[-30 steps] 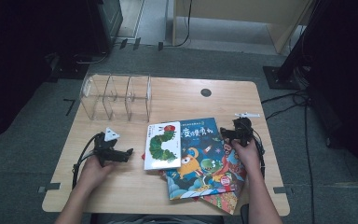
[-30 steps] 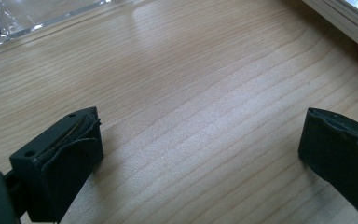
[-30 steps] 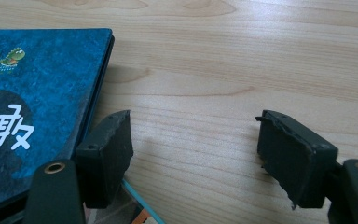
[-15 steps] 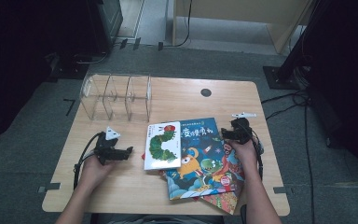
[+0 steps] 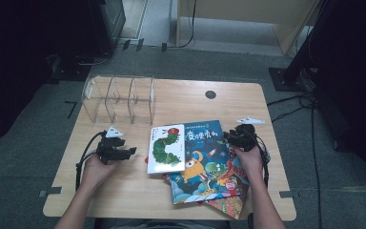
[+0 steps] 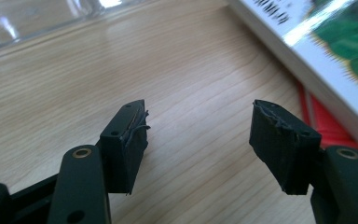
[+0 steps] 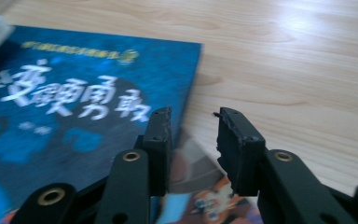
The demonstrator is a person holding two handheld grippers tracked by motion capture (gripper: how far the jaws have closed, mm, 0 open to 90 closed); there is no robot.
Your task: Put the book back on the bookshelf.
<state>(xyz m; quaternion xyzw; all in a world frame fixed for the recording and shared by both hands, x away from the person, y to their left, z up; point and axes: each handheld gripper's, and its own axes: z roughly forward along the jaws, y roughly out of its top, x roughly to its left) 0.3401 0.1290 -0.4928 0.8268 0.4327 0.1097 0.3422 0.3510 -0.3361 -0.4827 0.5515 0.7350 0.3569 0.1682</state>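
Note:
A white caterpillar book (image 5: 167, 149) lies on top of a blue picture book (image 5: 205, 162), with a red book (image 5: 228, 204) underneath. My left gripper (image 5: 132, 151) rests on the table left of the white book (image 6: 335, 60). Its jaws (image 6: 200, 126) are open over bare wood and have just been closing. My right gripper (image 5: 228, 138) sits at the blue book's right edge (image 7: 88, 93). Its jaws (image 7: 193, 126) have just been closing and stand narrow, with a blurred bit of the book's edge between them. The pads are not seen pressing on it.
A clear acrylic divider rack (image 5: 119, 98) stands at the back left of the wooden table (image 5: 195, 100). A round black cap (image 5: 210, 94) sits in the tabletop at the back. Cables trail from both grippers, and dark equipment surrounds the table.
The right hand has shifted slightly at the blue book's right edge. The left hand and the books stay where they were.

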